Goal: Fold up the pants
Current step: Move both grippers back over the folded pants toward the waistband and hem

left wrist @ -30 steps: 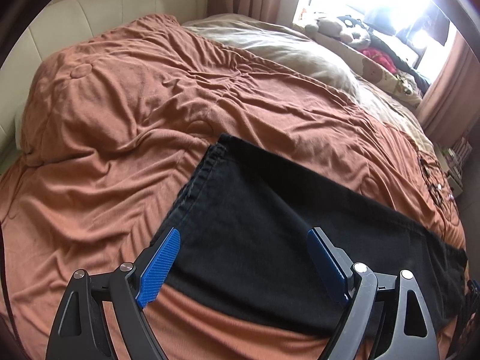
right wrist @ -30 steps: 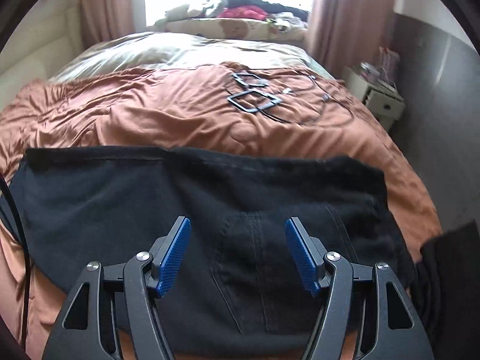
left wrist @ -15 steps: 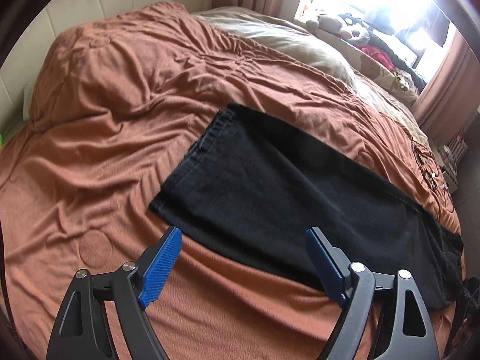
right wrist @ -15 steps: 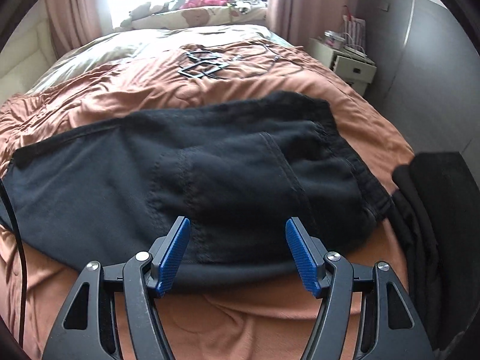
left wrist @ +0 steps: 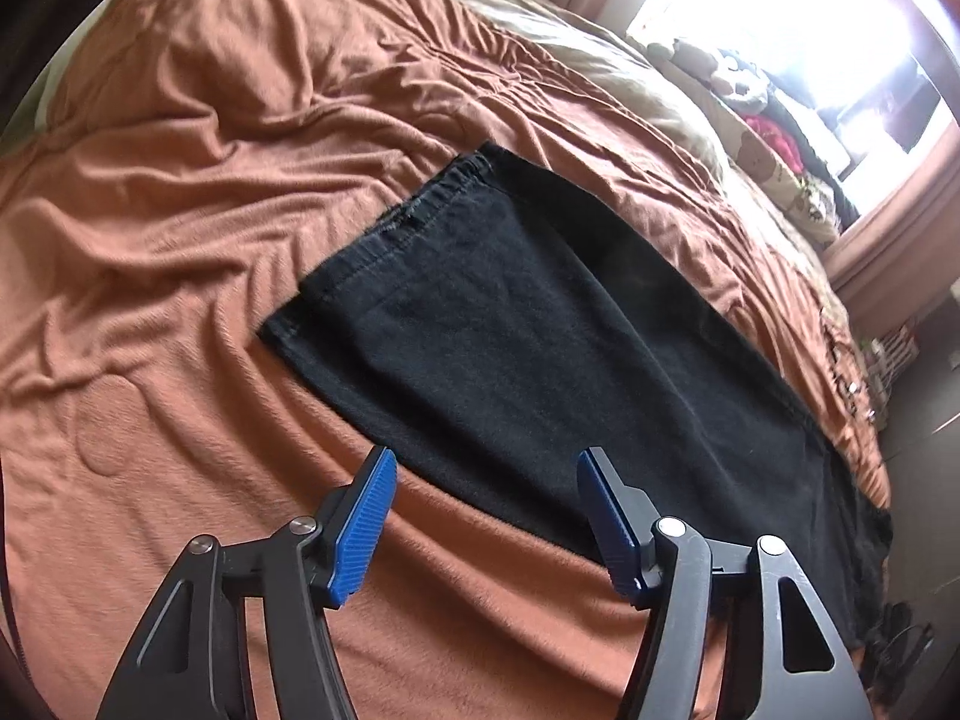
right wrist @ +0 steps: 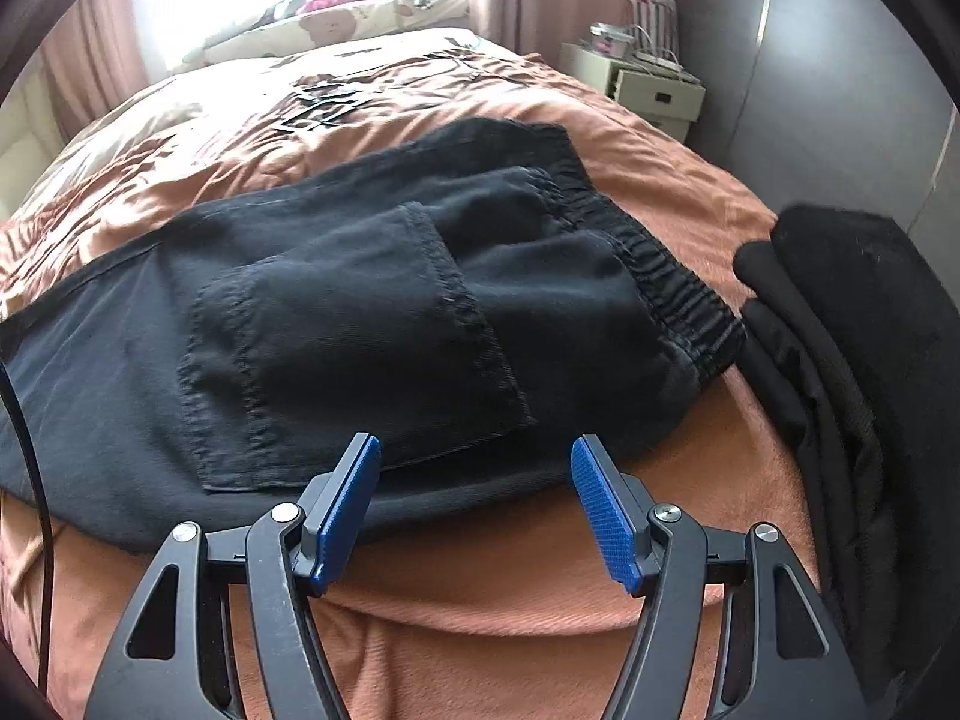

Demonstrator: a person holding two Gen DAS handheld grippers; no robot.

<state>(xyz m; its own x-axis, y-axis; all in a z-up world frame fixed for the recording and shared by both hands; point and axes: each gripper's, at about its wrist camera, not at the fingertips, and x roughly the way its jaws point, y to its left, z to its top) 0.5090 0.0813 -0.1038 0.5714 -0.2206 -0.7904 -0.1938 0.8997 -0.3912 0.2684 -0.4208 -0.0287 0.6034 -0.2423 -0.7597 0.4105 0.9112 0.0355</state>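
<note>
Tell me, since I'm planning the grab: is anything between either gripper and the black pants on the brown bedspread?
Nothing visible. Only bare brown bedspread lies between the open left gripper, open right gripper and the black pants.

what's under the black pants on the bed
The pants lie flat on an orange blanket, which shows all around them. Anything else beneath them is covered.

Black pants (left wrist: 540, 348) lie flat on the bedspread — back pocket up, waistband elastic.
</note>
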